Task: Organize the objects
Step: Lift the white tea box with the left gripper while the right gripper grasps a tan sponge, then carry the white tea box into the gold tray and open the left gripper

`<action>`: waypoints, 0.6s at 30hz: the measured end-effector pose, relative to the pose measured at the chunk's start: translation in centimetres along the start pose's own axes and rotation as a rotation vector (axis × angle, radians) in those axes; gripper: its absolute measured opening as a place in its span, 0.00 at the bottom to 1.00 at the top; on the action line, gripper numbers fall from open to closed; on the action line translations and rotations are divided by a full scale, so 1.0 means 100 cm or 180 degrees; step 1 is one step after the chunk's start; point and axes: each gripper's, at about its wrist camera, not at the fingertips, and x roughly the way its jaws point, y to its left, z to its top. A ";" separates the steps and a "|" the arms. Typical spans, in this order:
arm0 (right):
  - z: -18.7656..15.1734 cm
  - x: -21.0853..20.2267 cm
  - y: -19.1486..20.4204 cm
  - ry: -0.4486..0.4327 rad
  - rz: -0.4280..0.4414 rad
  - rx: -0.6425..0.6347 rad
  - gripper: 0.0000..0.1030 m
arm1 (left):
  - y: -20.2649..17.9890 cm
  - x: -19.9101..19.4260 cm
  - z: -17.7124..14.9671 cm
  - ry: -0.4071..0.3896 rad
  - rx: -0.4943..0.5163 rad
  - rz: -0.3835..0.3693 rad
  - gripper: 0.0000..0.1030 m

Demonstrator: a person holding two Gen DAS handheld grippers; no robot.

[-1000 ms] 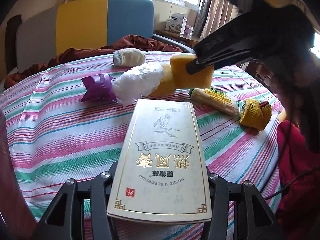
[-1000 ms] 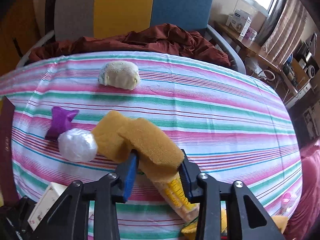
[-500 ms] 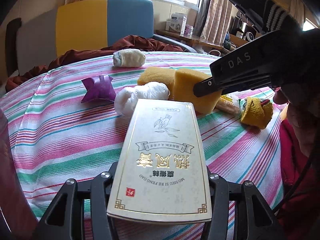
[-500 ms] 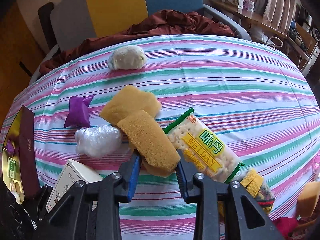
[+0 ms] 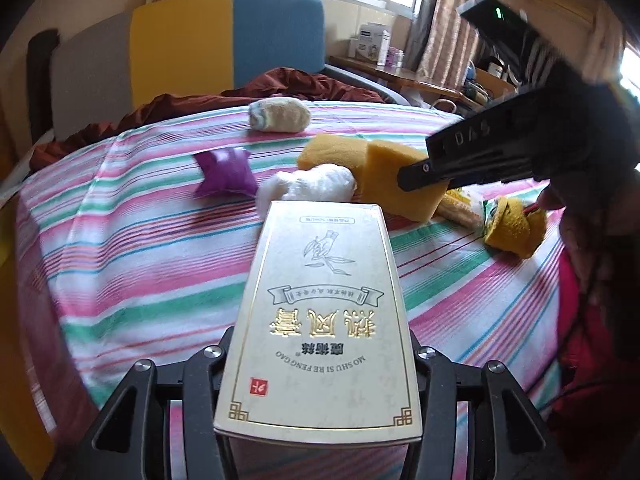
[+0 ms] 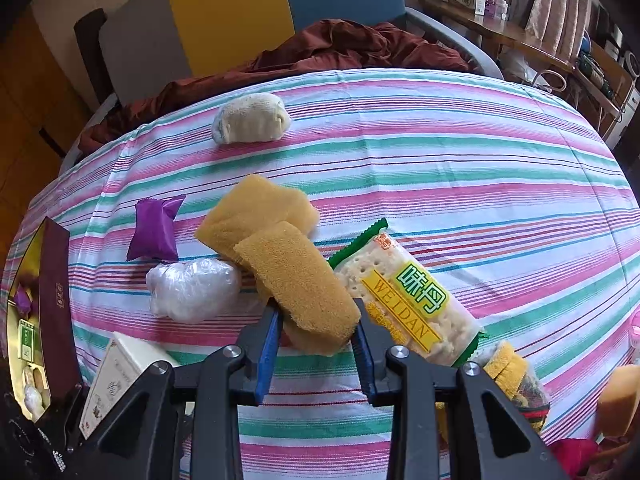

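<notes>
My left gripper (image 5: 316,360) is shut on a cream box with gold lettering (image 5: 320,300), held low over the striped tablecloth (image 5: 140,264). My right gripper (image 6: 316,316) is shut on a yellow sponge (image 6: 296,272), whose far end leans against a second yellow sponge (image 6: 256,208) lying on the cloth. In the left wrist view the held sponge (image 5: 400,176) stands on end just behind the box. A white plastic bundle (image 6: 192,288) and a purple packet (image 6: 156,228) lie left of the sponges. A cracker pack (image 6: 408,300) lies to their right.
A rolled cream cloth (image 6: 252,118) sits near the far edge. A yellow knitted item (image 6: 508,368) lies by the cracker pack. An open dark-red box with gold lining (image 6: 56,300) holds small items at the left edge. A chair with brown cloth (image 6: 340,48) stands behind.
My right gripper has brought the sponge down and to the right, beside the other sponge, and tilted more steeply. The left gripper and its box have stayed put.
</notes>
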 end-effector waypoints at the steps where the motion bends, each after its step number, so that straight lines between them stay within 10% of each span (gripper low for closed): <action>1: 0.000 0.000 0.001 -0.0002 -0.0007 -0.0014 0.32 | 0.005 -0.010 0.001 -0.0030 -0.0046 0.0015 0.50; 8: -0.002 -0.001 0.007 -0.0017 -0.0083 -0.0109 0.32 | 0.100 -0.094 0.024 -0.0199 -0.0797 0.0323 0.50; 18: -0.002 -0.001 0.008 -0.0026 -0.0119 -0.0144 0.32 | 0.274 -0.113 -0.004 0.0293 -0.2033 0.1075 0.50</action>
